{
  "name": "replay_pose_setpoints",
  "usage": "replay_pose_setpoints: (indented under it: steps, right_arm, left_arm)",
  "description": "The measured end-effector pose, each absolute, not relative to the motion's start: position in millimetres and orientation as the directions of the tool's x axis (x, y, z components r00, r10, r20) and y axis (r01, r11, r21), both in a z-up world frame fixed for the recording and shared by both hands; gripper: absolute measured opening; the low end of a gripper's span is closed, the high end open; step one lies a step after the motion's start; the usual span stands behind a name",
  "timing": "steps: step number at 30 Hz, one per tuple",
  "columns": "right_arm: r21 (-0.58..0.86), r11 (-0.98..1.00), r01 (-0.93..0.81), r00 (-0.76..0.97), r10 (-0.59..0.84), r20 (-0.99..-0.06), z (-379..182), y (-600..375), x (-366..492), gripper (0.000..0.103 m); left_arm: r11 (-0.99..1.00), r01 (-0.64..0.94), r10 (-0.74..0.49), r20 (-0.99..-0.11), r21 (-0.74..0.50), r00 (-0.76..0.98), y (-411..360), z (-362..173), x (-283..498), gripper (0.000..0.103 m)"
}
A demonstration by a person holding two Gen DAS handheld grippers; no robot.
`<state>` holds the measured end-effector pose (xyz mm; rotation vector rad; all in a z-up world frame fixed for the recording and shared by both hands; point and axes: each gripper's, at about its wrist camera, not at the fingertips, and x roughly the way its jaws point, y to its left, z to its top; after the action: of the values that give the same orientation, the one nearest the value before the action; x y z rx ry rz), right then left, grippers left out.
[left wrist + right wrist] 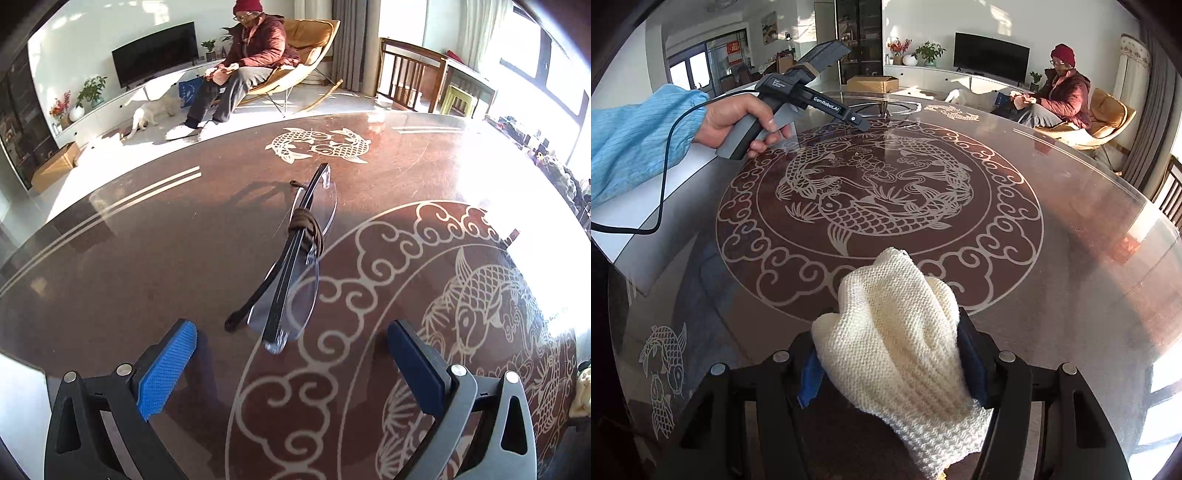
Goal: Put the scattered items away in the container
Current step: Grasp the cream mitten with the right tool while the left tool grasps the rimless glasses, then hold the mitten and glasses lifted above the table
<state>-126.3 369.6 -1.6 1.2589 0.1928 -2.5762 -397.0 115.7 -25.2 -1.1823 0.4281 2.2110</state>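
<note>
Right wrist view is showing me the round glass-topped table (1071, 258) filling most of the frame, its brown surface carrying a pale ring of clouds and carp. Beyond its far edge a person in a red hat and jacket (1060, 92) is sitting in a tan rocking chair (1108, 118). At the left my left hand (738, 122), in a blue sleeve, is holding the left gripper's handle above the table. Nearest the lens, my right gripper (890, 365) is clamping a cream knitted glove (901, 339) between its blue pads, the glove bunching upward out of the jaws and draping down in front of them. On the left wrist view, my left gripper (291, 350) is standing wide apart with nothing between its fingers. Just ahead of it a pair of folded glasses (295, 266) is lying on the table, pointing away from me, with a brown cord (308, 229) wound around the middle and one cord end trailing toward the left pad (168, 365).
</note>
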Motion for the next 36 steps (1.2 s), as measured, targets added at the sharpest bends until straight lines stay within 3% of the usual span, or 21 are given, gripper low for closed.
replay_pose_setpoints:
  steps: [5,6,7,8,10,12,16,24,27,29,30,32,33,34,36]
  right_arm:
    - [-0.002,-0.956,0.295,-0.587,-0.180,-0.789,-1.7,369.9,-126.6,0.064]
    - [-0.002,-0.956,0.295,-0.587,-0.180,-0.789,-1.7,369.9,-126.6,0.064]
    - [-0.002,-0.956,0.295,-0.587,-0.180,-0.789,-1.8,370.1,-126.6,0.064]
    - [-0.002,-0.956,0.295,-0.587,-0.180,-0.789,-1.8,370.1,-126.7,0.064]
    - [-0.002,-0.955,0.295,-0.587,-0.180,-0.789,-1.8,370.2,-126.8,0.064]
    - [-0.002,-0.955,0.295,-0.587,-0.180,-0.789,-1.7,370.5,-126.8,0.064]
    - [0.001,-0.955,0.296,-0.587,-0.182,-0.789,-1.8,371.3,-127.7,0.064]
    - [0.042,-0.953,0.302,-0.580,-0.218,-0.785,0.6,341.6,-116.1,0.064]
    - [0.057,-0.933,0.356,-0.567,-0.264,-0.780,0.6,294.7,-123.2,0.063]
    - [-0.044,-0.934,0.354,-0.593,-0.188,-0.783,-0.6,265.8,-138.3,0.063]
    - [-0.057,-0.936,0.347,-0.598,-0.174,-0.782,-1.2,257.1,-146.6,0.064]
    - [-0.011,-0.941,0.339,-0.576,-0.199,-0.793,-2.9,251.9,-163.7,0.072]
    - [0.011,-0.941,0.339,-0.567,-0.214,-0.795,-3.5,252.0,-168.5,0.079]
    - [0.003,-0.938,0.346,-0.565,-0.211,-0.798,-3.9,249.6,-169.4,0.080]
    - [-0.005,-0.938,0.347,-0.567,-0.206,-0.797,-4.0,246.9,-169.4,0.080]
  left_arm:
    - [-0.756,-0.655,0.363,-0.831,0.003,-0.422,145.3,-23.0,-423.7,0.103]
    - [-0.757,-0.654,0.365,-0.826,0.005,-0.429,148.3,-22.0,-424.2,0.097]
    - [-0.757,-0.653,0.374,-0.816,0.006,-0.442,150.0,-19.7,-422.9,0.075]
    - [-0.767,-0.642,0.378,-0.803,0.007,-0.460,148.9,-16.8,-419.9,0.062]
    - [-0.804,-0.595,0.353,-0.797,0.009,-0.489,143.2,-14.0,-411.2,0.019]
    - [-0.833,-0.553,0.331,-0.796,0.006,-0.507,134.9,-14.8,-399.0,0.012]
    - [-0.880,-0.475,0.308,-0.786,-0.020,-0.536,105.4,-17.6,-334.3,0.012]
    - [-0.916,-0.399,0.278,-0.797,-0.051,-0.536,21.6,-22.8,-114.5,0.012]
    - [-0.925,-0.374,0.279,-0.779,-0.061,-0.562,13.2,-24.6,-87.8,0.013]
    - [-0.930,-0.363,0.264,-0.777,-0.048,-0.572,15.8,-25.3,-93.1,0.014]
    - [-0.931,-0.364,0.255,-0.778,-0.037,-0.574,17.7,-25.1,-96.7,0.019]
    - [-0.930,-0.367,0.244,-0.786,-0.023,-0.568,20.4,-25.2,-98.9,0.050]
    - [-0.935,-0.356,0.225,-0.797,-0.014,-0.561,23.2,-25.4,-100.9,0.082]
    - [-0.941,-0.338,0.203,-0.807,-0.005,-0.554,22.4,-27.4,-102.0,0.097]
    - [-0.948,-0.317,0.201,-0.818,-0.025,-0.538,20.7,-30.2,-104.3,0.098]
